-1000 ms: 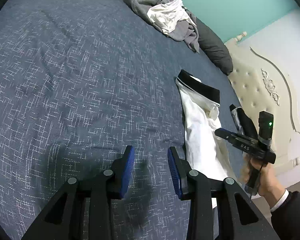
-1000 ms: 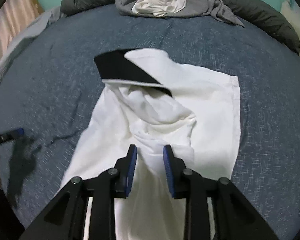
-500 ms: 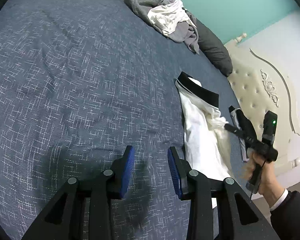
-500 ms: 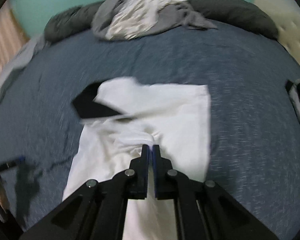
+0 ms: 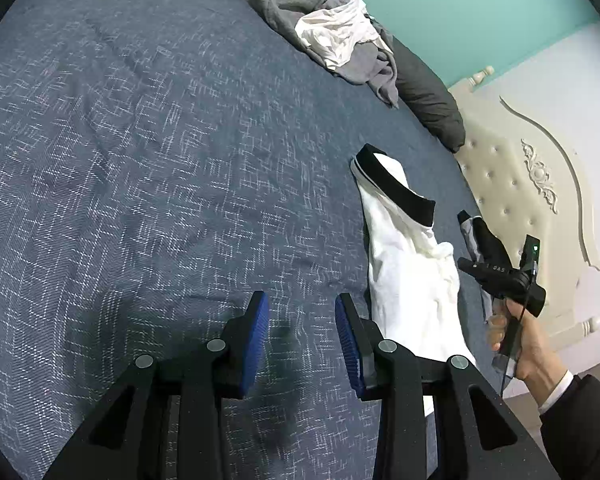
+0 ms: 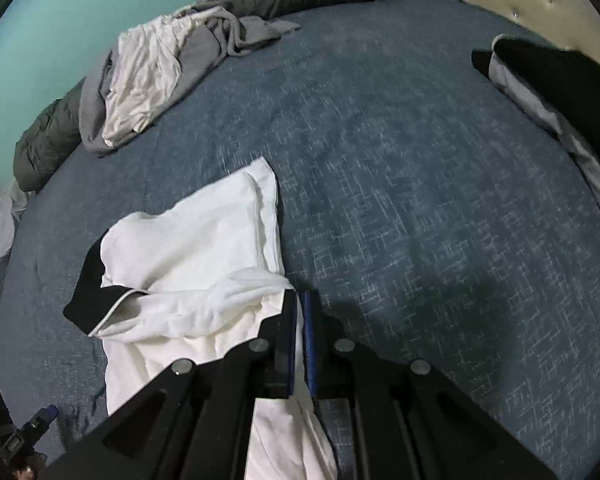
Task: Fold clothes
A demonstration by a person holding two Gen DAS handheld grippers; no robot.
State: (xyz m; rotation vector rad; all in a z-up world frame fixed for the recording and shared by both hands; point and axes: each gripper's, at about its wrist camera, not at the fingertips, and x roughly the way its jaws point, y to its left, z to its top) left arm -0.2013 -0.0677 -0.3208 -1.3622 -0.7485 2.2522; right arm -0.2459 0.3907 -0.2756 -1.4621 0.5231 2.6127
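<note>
A white garment [image 6: 196, 248] with a black waistband [image 6: 90, 292] lies on the blue bedspread [image 6: 420, 200]. My right gripper [image 6: 300, 300] is shut on a bunched fold of its white cloth, lifted a little off the bed. In the left wrist view the same garment [image 5: 408, 264] lies to the right, its black band [image 5: 396, 188] at the far end, and a person's hand holds the right gripper [image 5: 466, 264] at its near right edge. My left gripper [image 5: 302, 312] hangs open over bare bedspread [image 5: 140, 160], left of the garment, with nothing between its fingers.
A heap of grey and white clothes [image 5: 340, 36] and a dark pillow [image 5: 428, 96] lie at the far side by the teal wall. A black and grey garment [image 6: 560, 88] lies at the right by the cream tufted headboard [image 5: 520, 184].
My right gripper went from open above the white garment to shut on a fold, and has pulled the cloth to the right. The left gripper has stayed still.
</note>
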